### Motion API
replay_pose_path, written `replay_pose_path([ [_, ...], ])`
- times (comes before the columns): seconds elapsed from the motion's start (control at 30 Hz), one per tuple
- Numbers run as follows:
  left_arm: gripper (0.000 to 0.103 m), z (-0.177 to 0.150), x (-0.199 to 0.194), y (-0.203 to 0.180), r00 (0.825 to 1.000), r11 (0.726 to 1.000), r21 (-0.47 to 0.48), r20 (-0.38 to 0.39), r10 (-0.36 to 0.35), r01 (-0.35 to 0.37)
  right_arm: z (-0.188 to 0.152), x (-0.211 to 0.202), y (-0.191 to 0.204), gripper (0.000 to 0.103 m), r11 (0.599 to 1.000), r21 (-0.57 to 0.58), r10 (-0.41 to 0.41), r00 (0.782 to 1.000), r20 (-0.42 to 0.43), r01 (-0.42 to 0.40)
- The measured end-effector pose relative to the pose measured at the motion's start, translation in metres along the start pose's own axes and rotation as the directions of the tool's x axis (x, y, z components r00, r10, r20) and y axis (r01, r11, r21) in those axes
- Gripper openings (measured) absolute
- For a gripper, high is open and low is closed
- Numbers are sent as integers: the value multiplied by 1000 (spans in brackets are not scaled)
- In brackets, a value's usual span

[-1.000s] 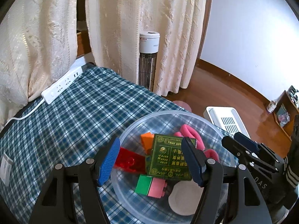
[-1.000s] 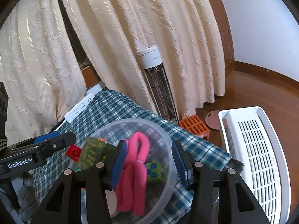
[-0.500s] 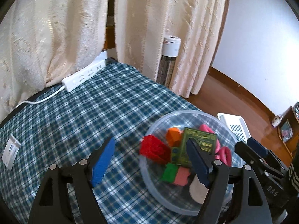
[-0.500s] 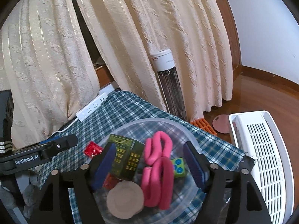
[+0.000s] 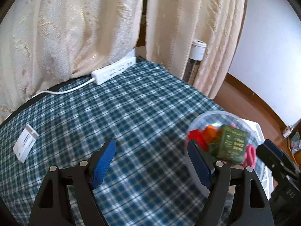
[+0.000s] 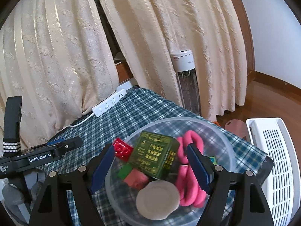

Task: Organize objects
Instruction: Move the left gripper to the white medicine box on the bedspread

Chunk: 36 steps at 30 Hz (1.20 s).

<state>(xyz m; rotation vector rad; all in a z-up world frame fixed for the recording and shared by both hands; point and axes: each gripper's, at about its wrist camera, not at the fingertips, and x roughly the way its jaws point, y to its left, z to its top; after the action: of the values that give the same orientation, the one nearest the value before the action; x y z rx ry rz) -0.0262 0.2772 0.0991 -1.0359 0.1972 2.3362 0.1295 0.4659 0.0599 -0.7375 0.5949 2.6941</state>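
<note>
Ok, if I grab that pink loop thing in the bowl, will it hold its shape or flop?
The pink loop looks soft and padded, bent over itself, so it probably flops and sags. It seems light. It overlaps the green box in the clear bowl, so lifting may nudge that.

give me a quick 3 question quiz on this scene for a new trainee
1. True or false: the green box lies inside the clear bowl.
2. What white item lies on the plaid cloth by the curtains? A) power strip B) mug C) plate
3. Fill in: the jaws of the left gripper and the right gripper are both ____.

Key: 1 true. 2 A, the power strip. 3 open, holding nothing.
</note>
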Motion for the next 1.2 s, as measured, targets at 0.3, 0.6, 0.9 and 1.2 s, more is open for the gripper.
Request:
replay_pose_path([
  [0.3,80,-10,-4,50,997,996,-39,-4,79,-79,-7,5,19,82,1000,-23,11,1000,-22,-11],
  [0.6,80,-20,-10,121,982,980,-70,33,189,-186,-12,10,39,82,998,-52,14,999,-44,-16],
  [0.9,80,-30,-13,201,956,946,-143,-7,293,-291,-14,12,54,82,998,-69,2,999,-51,-6],
  [1.2,80,-42,-4,269,935,913,-201,-73,348,-355,-20,17,63,82,997,-73,-17,997,-69,12],
])
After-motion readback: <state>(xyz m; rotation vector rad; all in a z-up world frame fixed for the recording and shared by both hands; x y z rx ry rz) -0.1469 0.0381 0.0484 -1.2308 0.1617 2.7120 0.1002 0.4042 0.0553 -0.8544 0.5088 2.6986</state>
